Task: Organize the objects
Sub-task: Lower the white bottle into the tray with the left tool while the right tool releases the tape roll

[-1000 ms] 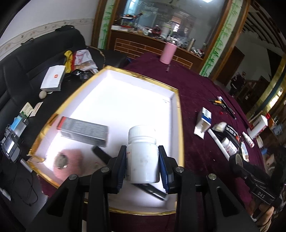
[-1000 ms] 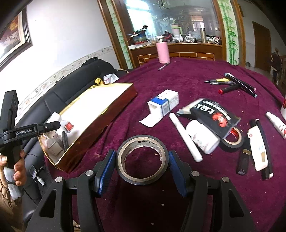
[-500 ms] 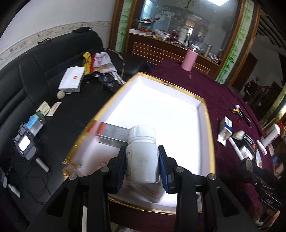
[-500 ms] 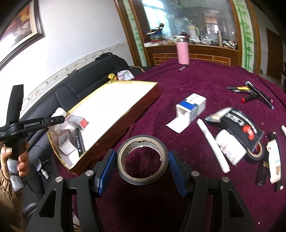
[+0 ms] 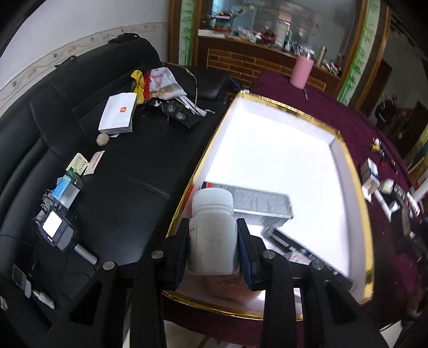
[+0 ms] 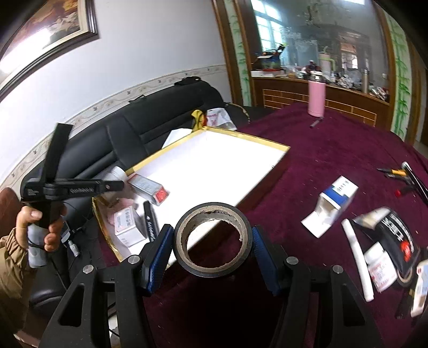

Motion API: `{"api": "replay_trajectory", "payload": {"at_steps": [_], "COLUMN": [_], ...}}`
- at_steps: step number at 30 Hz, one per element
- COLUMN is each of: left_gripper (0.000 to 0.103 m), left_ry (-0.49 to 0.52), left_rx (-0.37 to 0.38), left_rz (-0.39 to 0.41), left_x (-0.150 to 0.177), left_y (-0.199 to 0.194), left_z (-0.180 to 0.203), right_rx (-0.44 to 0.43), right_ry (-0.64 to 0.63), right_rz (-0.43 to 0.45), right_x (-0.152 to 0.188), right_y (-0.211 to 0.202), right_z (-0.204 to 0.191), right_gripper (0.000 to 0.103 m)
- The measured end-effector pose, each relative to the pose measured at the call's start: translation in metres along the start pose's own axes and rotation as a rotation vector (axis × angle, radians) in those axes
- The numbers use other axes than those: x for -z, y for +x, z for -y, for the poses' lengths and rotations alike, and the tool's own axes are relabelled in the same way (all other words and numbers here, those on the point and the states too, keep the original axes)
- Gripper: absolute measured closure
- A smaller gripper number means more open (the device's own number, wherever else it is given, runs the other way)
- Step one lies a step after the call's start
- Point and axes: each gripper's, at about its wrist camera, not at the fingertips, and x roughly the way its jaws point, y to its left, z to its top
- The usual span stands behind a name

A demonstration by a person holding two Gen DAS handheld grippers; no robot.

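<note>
Where each wrist view shows its own load: left claw (image 5: 211,247) clamped on white bottle (image 5: 212,233), right claw (image 6: 211,258) seemingly on tape roll (image 6: 212,239).

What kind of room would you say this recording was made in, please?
Probably a living or dining room in a home: a black leather sofa, a table under a maroon velvet cloth, and a framed painting on the wall.

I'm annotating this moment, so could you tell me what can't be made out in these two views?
- White bottle label: left wrist view, covered by the left gripper pads.
- Tray near corner contents: left wrist view, hidden behind bottle and fingers, blurred.
- Tape roll underside: right wrist view, behind the right gripper.
</note>
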Motion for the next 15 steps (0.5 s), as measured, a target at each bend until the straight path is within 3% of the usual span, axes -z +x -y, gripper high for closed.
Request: {"api": "replay_trajectory", "payload": {"at_steps": [15], "left_gripper": [0.07], "left_ry": [0.124], "left_rx": [-0.069], "left_rz": [-0.019], "left_x": [0.006], "left_y": [0.002], "left_z": [0.009], "right_rx": [-0.089], "right_ry": [-0.103], "right_rz": [-0.082], "right_x": [-0.023], "right_y": [0.062], "right_z": [-0.027], "right_gripper": [0.038]}}
